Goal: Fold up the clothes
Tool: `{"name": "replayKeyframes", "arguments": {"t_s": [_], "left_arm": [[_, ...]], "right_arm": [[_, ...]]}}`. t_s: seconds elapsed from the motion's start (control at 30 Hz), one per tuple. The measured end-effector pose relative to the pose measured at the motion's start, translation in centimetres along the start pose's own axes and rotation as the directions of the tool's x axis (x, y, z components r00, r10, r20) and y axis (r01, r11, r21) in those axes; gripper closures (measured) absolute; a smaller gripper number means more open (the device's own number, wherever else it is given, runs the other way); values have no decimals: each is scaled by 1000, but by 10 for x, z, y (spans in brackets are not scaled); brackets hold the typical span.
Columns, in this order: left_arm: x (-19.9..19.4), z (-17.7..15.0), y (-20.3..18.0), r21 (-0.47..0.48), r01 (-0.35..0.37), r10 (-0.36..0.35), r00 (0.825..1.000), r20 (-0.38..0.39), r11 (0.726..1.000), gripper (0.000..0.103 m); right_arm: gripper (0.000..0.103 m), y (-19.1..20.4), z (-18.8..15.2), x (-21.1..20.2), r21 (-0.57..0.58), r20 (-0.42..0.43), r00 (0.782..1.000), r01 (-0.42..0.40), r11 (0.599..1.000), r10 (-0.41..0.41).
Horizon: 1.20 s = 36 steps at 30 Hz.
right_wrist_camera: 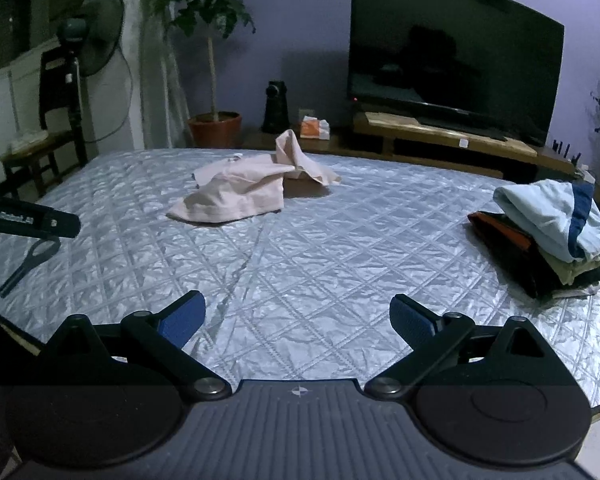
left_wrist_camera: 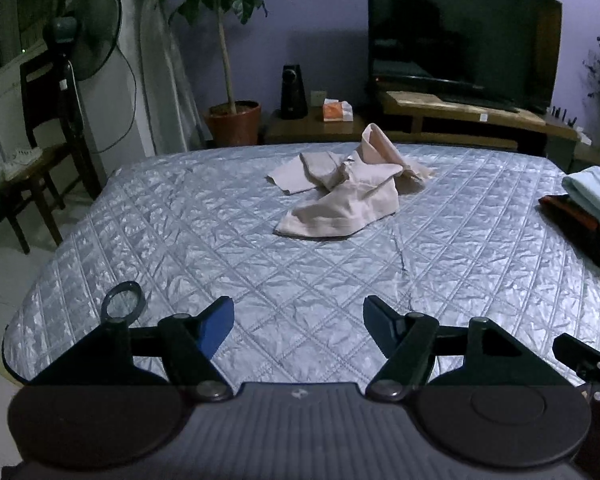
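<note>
Both of your tools are empty: the left hand-held gripper (left_wrist_camera: 298,322) and the right hand-held gripper (right_wrist_camera: 298,320) stand with jaws spread over the bed (left_wrist_camera: 180,240), pinching nothing. Well ahead of them lies the crumpled pink garment (left_wrist_camera: 340,196), not yet folded. To the right of your right one, a stack of folded clothes (right_wrist_camera: 548,232) looks finished.
</note>
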<state>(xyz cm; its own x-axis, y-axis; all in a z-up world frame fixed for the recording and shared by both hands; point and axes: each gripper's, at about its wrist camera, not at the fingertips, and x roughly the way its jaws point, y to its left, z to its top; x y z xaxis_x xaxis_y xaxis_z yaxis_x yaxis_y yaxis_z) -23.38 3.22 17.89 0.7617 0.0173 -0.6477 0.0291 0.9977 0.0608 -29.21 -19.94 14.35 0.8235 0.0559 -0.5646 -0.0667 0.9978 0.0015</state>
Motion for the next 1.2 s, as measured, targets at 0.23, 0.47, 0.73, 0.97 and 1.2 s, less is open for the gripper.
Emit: {"name": "replayKeyframes", "arguments": {"t_s": [0.23,0.47,0.73,0.97,1.2], "left_arm": [[5,7,9,-50,-6,5,1000,-18,999,30],[19,19,12,-44,6,-7,999,-37,999,31],[38,42,15,-41,-23,24,1000,4,999,28],[72,68,28,-104,-108,112,993,27,989,25],[120,81,62,-219,-109,96,993,-68,970,27]], "right_arm": [[4,-3,0,-3,22,13,1000,-8,1000,7],[11,-7,0,-1,48,9,1000,-9,999,9],[12,-4,8,4,24,11,1000,-28,999,28],[5,1,34,23,0,95,992,-86,996,85],[21,3,73,106,-44,47,988,-146,988,148]]}}
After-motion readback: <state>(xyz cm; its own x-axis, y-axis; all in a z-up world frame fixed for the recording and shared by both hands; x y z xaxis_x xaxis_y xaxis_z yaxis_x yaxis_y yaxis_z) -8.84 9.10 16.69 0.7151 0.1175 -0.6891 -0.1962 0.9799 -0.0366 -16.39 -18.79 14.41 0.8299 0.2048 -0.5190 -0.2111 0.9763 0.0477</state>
